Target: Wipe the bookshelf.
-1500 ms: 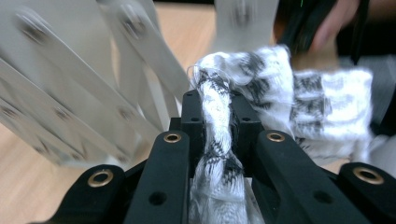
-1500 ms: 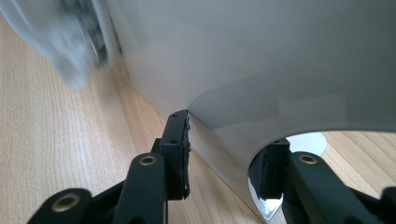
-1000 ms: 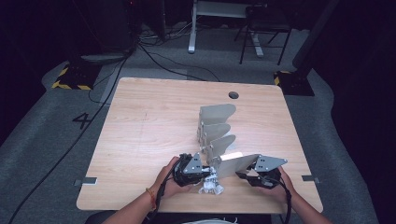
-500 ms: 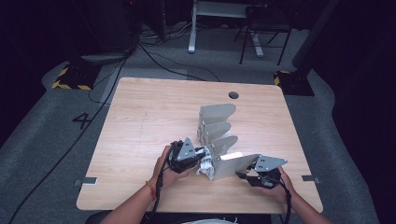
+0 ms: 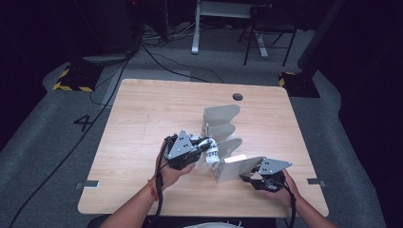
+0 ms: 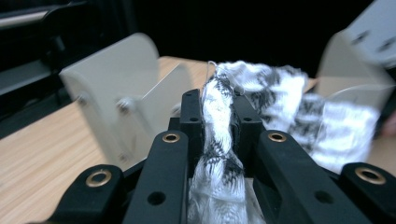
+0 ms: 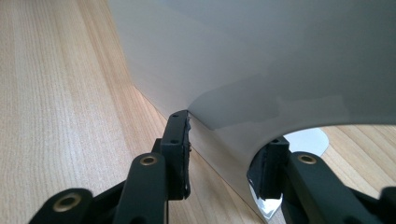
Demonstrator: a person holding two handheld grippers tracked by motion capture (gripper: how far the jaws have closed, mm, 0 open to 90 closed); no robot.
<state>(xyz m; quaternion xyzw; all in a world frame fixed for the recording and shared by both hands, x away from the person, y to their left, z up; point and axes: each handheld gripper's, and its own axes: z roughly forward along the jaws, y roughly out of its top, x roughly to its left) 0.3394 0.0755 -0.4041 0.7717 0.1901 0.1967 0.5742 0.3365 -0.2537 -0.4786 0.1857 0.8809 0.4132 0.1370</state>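
A grey metal rack (image 5: 221,124) with several curved upright panels stands right of the table's middle. My left gripper (image 5: 205,148) is shut on a white cloth with black pattern (image 5: 212,155), held against the rack's left side. In the left gripper view the cloth (image 6: 217,126) is bunched between the jaws, with a rack panel (image 6: 112,88) just beyond. My right gripper (image 5: 252,179) sits at the rack's front panel (image 5: 237,166). Its jaws stand apart on either side of that panel's lower edge (image 7: 219,154), and the left fingertip (image 7: 180,140) touches the sheet.
The wooden table (image 5: 142,118) has a round cable hole (image 5: 237,97) near its far edge. Cables (image 5: 161,54) and a chair (image 5: 266,28) stand on the dark floor beyond. Both forearms come in over the front edge.
My left gripper has carried the cloth away from the front edge and up to the rack's left side. The right gripper has stayed at the front panel.
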